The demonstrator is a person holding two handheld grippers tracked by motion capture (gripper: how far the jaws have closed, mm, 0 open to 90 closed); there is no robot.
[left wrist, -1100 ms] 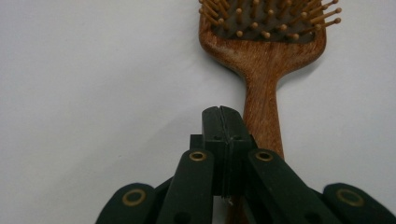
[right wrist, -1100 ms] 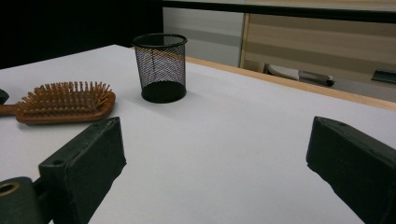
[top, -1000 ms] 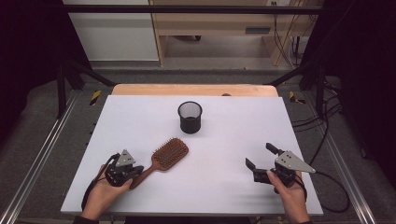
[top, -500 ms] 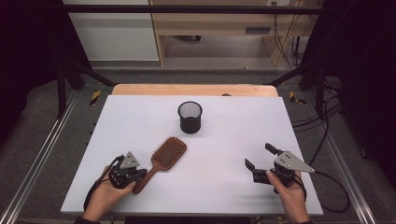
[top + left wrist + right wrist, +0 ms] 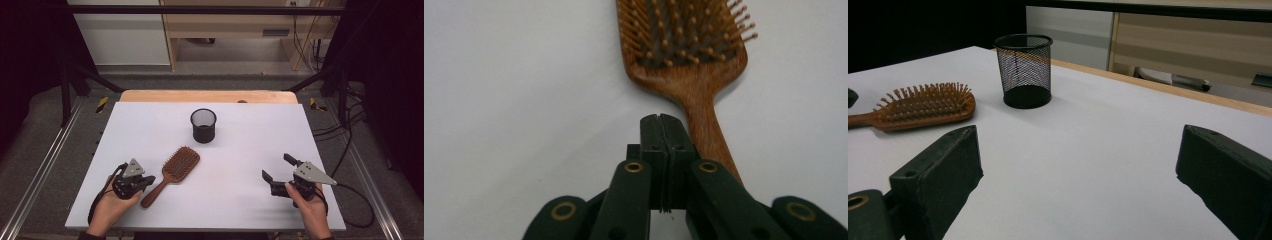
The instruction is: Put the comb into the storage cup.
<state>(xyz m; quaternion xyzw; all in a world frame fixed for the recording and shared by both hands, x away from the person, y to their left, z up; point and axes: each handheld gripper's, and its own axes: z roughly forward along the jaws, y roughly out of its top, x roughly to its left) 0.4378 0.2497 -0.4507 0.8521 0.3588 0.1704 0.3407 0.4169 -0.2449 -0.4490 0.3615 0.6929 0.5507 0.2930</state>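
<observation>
The left gripper [image 5: 148,181], jaws clenched on nothing, sits just left of the wooden hairbrush [image 5: 173,168] lying near-left on the white table [image 5: 250,150], while the right gripper [image 5: 276,174] gapes released, no writing legible anywhere.

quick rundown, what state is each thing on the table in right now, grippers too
wooden paddle hairbrush: lying flat on the white table, bristles up, not gripped
black wire mesh cup: upright, open top, nothing visible inside
left gripper: jaws shut, empty, beside the brush handle
right gripper: jaws wide open, empty, resting over bare table
</observation>
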